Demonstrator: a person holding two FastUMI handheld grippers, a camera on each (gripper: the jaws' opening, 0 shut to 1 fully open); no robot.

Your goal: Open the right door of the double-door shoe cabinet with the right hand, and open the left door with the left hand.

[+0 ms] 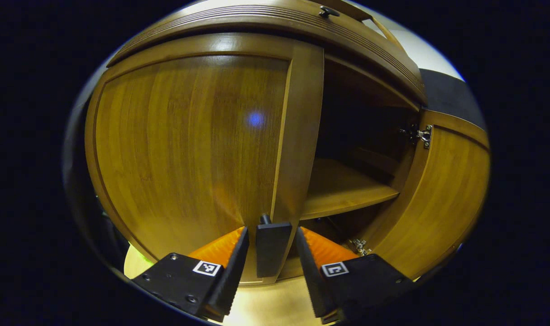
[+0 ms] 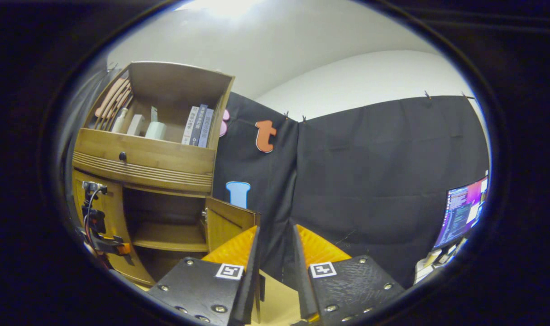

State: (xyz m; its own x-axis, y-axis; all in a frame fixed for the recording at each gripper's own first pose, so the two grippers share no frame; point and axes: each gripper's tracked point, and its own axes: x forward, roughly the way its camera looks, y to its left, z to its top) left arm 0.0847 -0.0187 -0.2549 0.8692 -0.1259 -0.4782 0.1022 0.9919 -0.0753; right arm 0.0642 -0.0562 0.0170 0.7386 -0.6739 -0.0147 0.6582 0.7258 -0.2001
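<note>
With the right door (image 1: 442,199) already swung wide at three o'clock, the left gripper (image 1: 270,253) straddles the left door's (image 1: 188,149) dark handle (image 1: 272,246), fingers not visibly pinching, needing closure and a pull, while the right gripper (image 2: 277,262) hangs narrowly parted, empty.

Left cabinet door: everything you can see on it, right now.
The left door is brown wood-grain with a framed flat panel and a glossy finish. It looks shut or barely ajar, its free edge next to the open right bay. A dark flat handle stands out from its lower free edge. The left gripper straddles that handle with gaps on both sides, so no finger presses on it.
</note>
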